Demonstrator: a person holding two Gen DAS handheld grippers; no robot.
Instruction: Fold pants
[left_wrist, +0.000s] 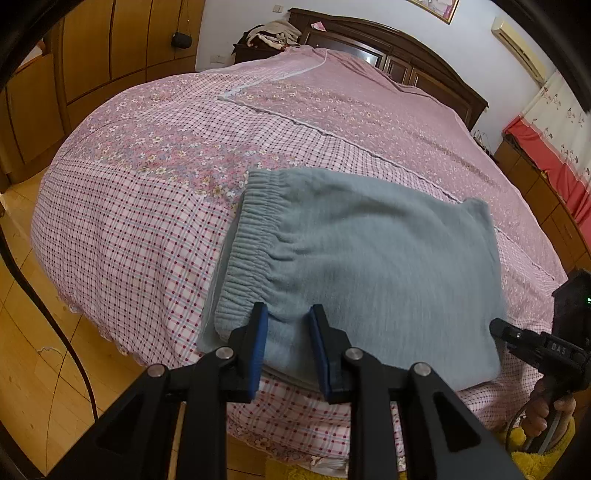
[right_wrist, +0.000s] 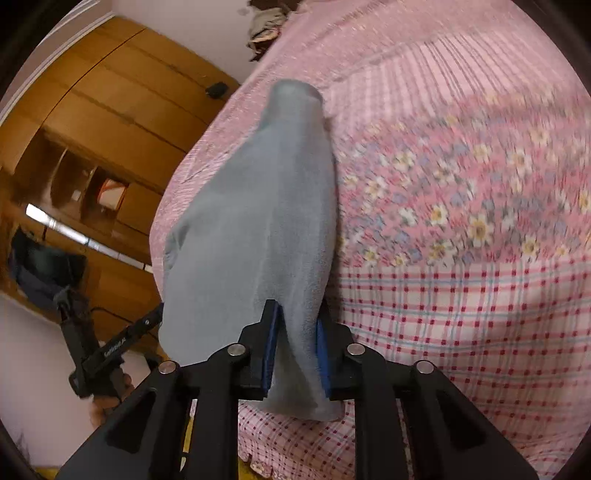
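Only the right wrist view shows the right hand-held gripper (right_wrist: 295, 332) pinching pants (right_wrist: 255, 229).

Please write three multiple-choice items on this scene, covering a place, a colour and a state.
1. Where do the pants lie?
A. on the floor
B. on the bed
C. in the wardrobe

2. What colour are the pads of the left tongs?
A. blue
B. red
C. white

3. What are the right tongs doing?
A. hanging open over bare bedding
B. gripping a pillow
C. gripping pants fabric

Key: 1 B, the grey pants rest on the checked cover near the bed's edge; 2 A, blue strips line both fingers; 3 C, grey cloth runs between the pads.
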